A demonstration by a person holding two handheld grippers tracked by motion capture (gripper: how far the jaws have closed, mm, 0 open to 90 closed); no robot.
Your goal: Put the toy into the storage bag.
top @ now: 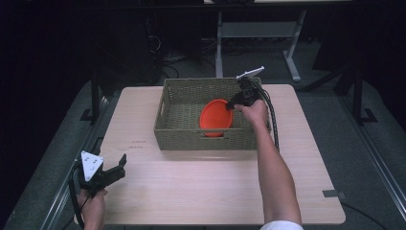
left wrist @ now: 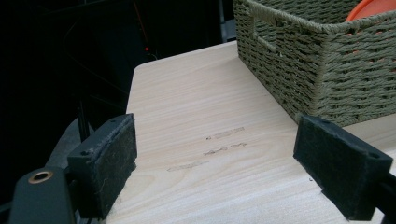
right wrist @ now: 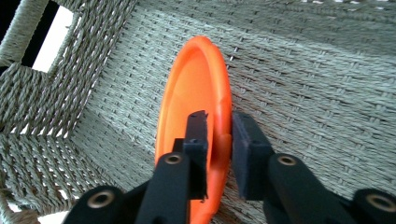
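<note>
Near edge of the table (top: 201,191): the left gripper (top: 117,167) rests low at the front left corner, held in the person's left hand (top: 93,203), aimed toward the basket. In the left gripper view its two black pads (left wrist: 109,163) stand wide apart with bare wood between them; nothing held. A few faint marks (left wrist: 219,147) show on the tabletop just ahead of it. Farther on, mid-table: woven olive basket (top: 167,120), rectangular, with handle slots in its walls. Right forearm (top: 270,172) reaches across the table to it. The right gripper (right wrist: 219,140) sits inside the basket at its right side. An orange plate (right wrist: 196,102) stands tilted on edge in the basket, leaning near the front wall. In the right gripper view the plate's rim lies between the jaws; a narrow gap shows on each side, so the pads bracket the rim without pressing it.
</note>
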